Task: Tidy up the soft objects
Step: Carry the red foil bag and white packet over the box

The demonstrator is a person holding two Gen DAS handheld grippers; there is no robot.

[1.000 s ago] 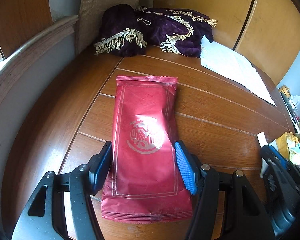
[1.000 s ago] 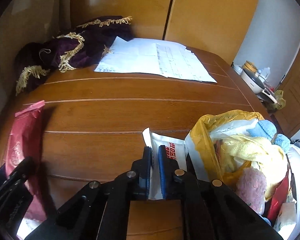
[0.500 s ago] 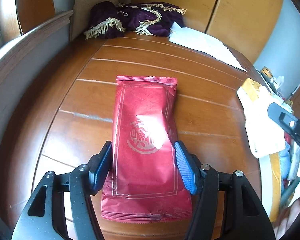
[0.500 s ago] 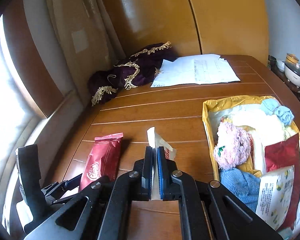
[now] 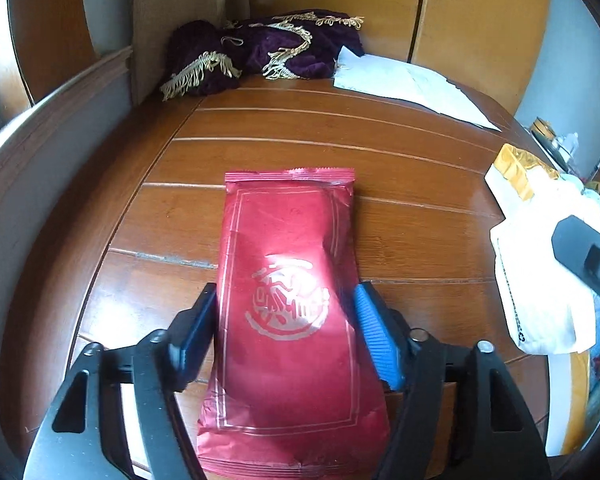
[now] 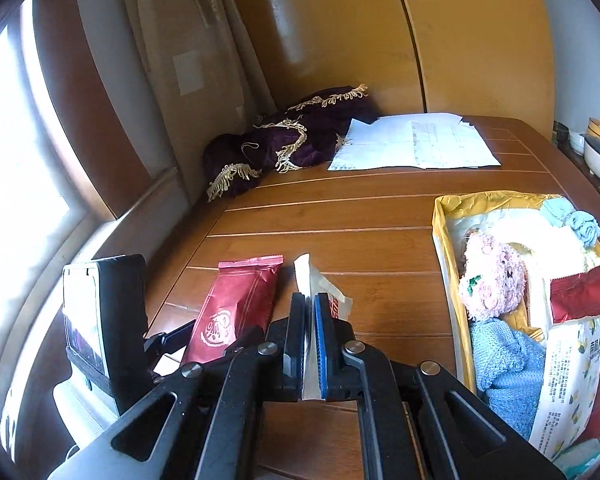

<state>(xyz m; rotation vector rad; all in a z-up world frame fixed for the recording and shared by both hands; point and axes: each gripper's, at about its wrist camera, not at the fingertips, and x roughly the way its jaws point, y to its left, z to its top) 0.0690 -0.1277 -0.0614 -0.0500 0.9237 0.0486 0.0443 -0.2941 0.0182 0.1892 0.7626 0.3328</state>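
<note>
Left wrist: left gripper [image 5: 284, 332] pinches red packet [image 5: 288, 300] above table [image 5: 400, 168] | right gripper [image 6: 309, 340] clamps white packet [image 6: 320, 284] | advice: carry both level, grips firm.

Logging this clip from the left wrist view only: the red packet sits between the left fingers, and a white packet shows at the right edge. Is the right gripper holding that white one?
Observer: Yes. The right gripper is shut on the white packet, pinched edge-on.
Operator: What is in the yellow bag?
Observer: The yellow bag lies open, holding a pink plush toy, a blue knit piece and snack packets.
Operator: Does the left gripper grip the red packet?
Observer: The red packet is held between the left gripper's fingers.
</note>
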